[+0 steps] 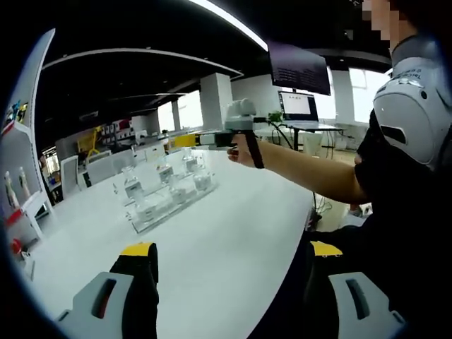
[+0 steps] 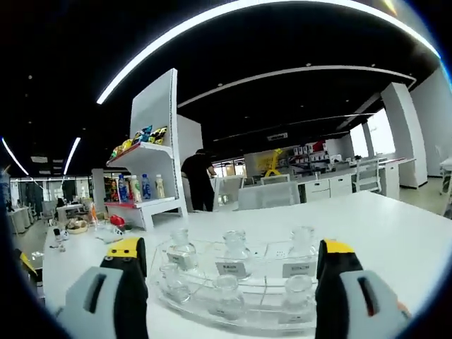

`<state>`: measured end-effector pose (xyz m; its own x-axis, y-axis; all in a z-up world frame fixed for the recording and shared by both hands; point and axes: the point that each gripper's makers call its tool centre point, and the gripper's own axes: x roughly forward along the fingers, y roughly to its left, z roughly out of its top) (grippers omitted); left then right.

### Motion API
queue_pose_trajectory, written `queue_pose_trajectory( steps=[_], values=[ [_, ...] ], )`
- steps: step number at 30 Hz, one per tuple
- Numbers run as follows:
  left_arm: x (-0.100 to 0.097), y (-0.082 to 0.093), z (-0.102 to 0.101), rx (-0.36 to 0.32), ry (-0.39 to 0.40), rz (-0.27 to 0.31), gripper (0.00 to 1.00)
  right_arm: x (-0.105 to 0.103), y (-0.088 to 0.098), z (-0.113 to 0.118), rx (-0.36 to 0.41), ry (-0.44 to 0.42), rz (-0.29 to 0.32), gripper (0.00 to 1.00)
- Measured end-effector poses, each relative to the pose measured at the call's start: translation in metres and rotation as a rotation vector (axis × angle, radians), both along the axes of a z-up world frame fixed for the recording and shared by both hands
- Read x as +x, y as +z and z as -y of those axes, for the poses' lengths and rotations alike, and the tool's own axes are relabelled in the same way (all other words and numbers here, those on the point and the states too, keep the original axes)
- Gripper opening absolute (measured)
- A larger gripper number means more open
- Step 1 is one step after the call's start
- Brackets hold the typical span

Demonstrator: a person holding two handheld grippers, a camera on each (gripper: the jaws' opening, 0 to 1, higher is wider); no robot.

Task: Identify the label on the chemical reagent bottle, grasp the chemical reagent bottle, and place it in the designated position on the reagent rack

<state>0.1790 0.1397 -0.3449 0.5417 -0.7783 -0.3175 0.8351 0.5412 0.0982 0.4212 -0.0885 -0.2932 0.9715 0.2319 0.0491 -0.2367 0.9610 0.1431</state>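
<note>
We see a long white table (image 1: pixel 233 233) running through a big open office with a dark ceiling and bright light strips (image 2: pixel 233 28) overhead. On it sits a clear plastic rack (image 2: pixel 240 282) holding small clear glass bottles (image 2: pixel 234 247) in two rows, each spot fronted by a small white label (image 2: pixel 232 268); we can't read the labels. In the left gripper view the same rack (image 1: pixel 169 201) lies well ahead on the table, far from the left gripper (image 1: pixel 229 265), whose jaws with yellow tips stand wide apart and hold nothing, low over the table's near edge. In the right gripper view the right gripper (image 2: pixel 229 265) has its jaws spread wide too, empty, with the rack seen between them and just beyond the tips; no bottle is touched. From the left gripper view we see the right gripper (image 1: pixel 185 140) reached out over the table toward the rack, held in a hand (image 1: pixel 241 150) with a bare forearm stretched from the person (image 1: pixel 402 169) at the right, who wears dark clothes. Behind the table stands a white shelf unit (image 2: pixel 152 141) with colourful bottles and packs, another person in black (image 2: pixel 198 180) beside it, white chairs (image 2: pixel 268 194), a pillar (image 1: pixel 215 99), windows and a monitor (image 1: pixel 298 106) on a far desk.
</note>
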Motion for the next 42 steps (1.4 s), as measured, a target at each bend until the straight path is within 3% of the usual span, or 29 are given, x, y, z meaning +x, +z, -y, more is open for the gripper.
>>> queue_pose_trajectory(
  steps=[7,19,21,32,35,38,42],
  values=[
    [-0.009,0.002,0.005,-0.001,-0.008,0.005,0.85,-0.047,-0.001,0.025,0.035,-0.01,-0.013,0.97],
    [-0.005,0.02,0.001,-0.002,0.039,0.03,0.85,-0.141,-0.021,0.06,-0.02,0.021,-0.115,0.97],
    [-0.004,0.023,-0.001,0.002,0.047,0.035,0.85,-0.161,-0.025,0.069,-0.061,0.026,-0.141,0.97],
    [-0.008,0.021,-0.014,0.012,0.095,0.05,0.85,-0.26,-0.007,0.1,-0.127,0.047,-0.129,0.97],
    [-0.008,0.019,-0.017,0.018,0.108,0.053,0.85,-0.279,-0.015,0.113,-0.199,0.026,-0.163,0.97],
    [-0.008,0.017,-0.019,0.015,0.117,0.041,0.85,-0.289,-0.015,0.123,-0.218,0.01,-0.184,0.97],
    [-0.006,0.016,-0.02,0.014,0.127,0.047,0.85,-0.3,-0.003,0.134,-0.205,-0.003,-0.157,0.97]
  ],
)
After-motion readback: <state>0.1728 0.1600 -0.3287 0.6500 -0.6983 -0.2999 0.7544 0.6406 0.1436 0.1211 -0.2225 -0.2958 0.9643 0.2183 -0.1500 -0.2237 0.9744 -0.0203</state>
